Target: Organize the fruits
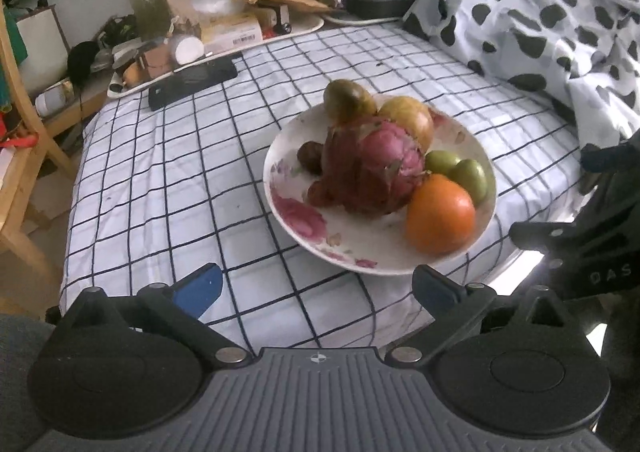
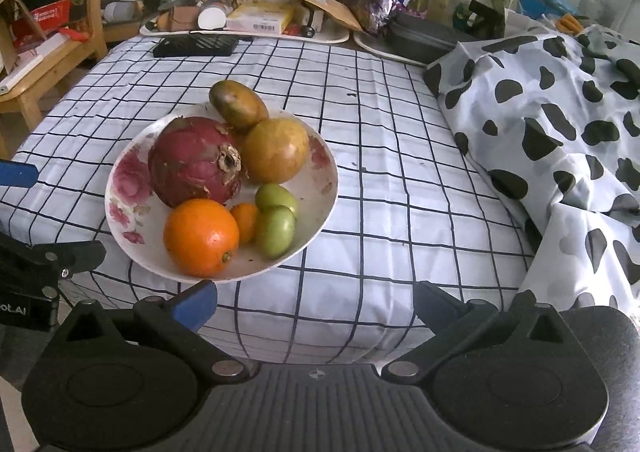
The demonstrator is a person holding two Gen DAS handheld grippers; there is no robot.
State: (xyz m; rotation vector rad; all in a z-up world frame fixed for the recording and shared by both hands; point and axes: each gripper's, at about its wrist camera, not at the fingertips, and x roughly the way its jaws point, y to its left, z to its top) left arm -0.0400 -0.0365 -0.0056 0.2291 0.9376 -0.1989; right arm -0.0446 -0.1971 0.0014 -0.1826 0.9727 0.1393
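Note:
A white flowered plate (image 1: 296,212) (image 2: 132,176) sits on the checked cloth and holds a red dragon fruit (image 1: 372,168) (image 2: 192,164), an orange (image 1: 440,220) (image 2: 200,238), two green fruits (image 1: 460,172) (image 2: 276,220), a yellow round fruit (image 1: 408,118) (image 2: 276,150) and a green-brown mango (image 1: 348,100) (image 2: 238,102). A small orange fruit (image 2: 245,221) lies among them. My left gripper (image 1: 316,288) is open and empty, just short of the plate's near rim. My right gripper (image 2: 316,300) is open and empty, near the plate's right front. The right gripper also shows at the right edge of the left wrist view.
A cow-print cloth (image 1: 540,12) (image 2: 560,132) is heaped at the right. A black keyboard-like object (image 1: 192,80) (image 2: 196,46) and cluttered white trays (image 1: 224,32) (image 2: 248,20) lie at the back. A wooden chair (image 1: 20,132) (image 2: 48,52) stands at the left.

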